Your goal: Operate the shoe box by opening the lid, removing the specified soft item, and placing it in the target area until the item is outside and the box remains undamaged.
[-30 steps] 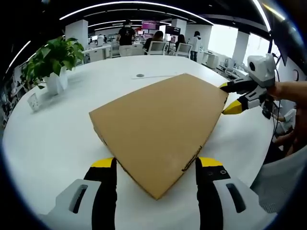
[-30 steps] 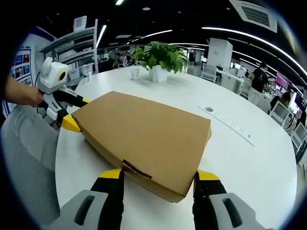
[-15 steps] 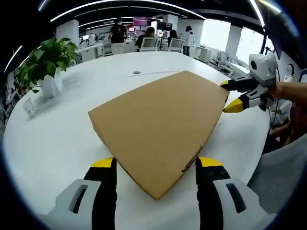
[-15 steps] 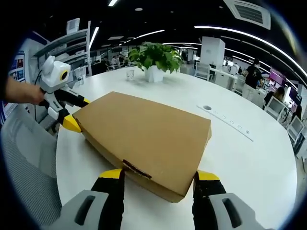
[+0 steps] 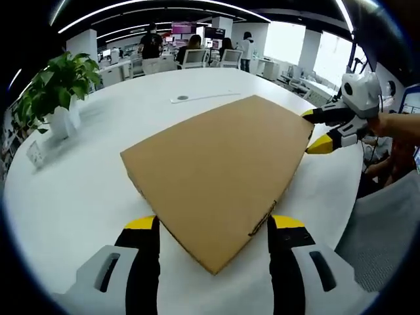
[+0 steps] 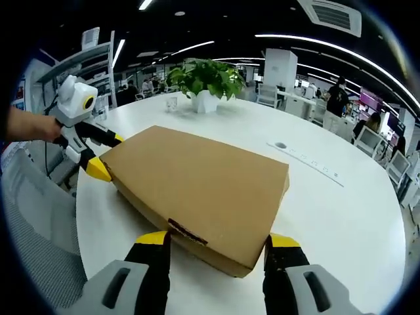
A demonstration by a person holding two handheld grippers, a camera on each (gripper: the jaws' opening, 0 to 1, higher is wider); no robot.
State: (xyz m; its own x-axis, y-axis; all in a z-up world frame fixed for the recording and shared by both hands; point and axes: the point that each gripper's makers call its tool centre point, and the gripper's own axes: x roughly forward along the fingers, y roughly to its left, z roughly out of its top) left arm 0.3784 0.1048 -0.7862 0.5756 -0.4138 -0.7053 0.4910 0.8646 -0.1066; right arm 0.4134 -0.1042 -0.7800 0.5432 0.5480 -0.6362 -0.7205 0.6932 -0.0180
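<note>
A closed brown cardboard shoe box (image 5: 216,177) lies low over the round white table (image 5: 79,190), its lid down. My left gripper (image 5: 214,224) straddles one corner, a jaw pressed against each side edge. The right gripper (image 5: 311,131), held by a hand (image 5: 401,125), clasps the opposite corner. From the right gripper view, the box (image 6: 203,190) sits with its near corner between my right gripper's (image 6: 213,241) jaws. The left gripper (image 6: 105,154) grips the far left corner. The soft item is hidden inside.
A potted plant (image 5: 56,85) (image 6: 207,82) stands on the table beyond the box. A small card stand (image 5: 33,154) sits near it. A cable port with a thin strip (image 6: 308,167) lies on the table. A grey chair (image 6: 33,216) is at the table edge.
The box stays fixed between both grippers while the table, plant and room slide past behind it. Both grippers keep their hold on the corners.
</note>
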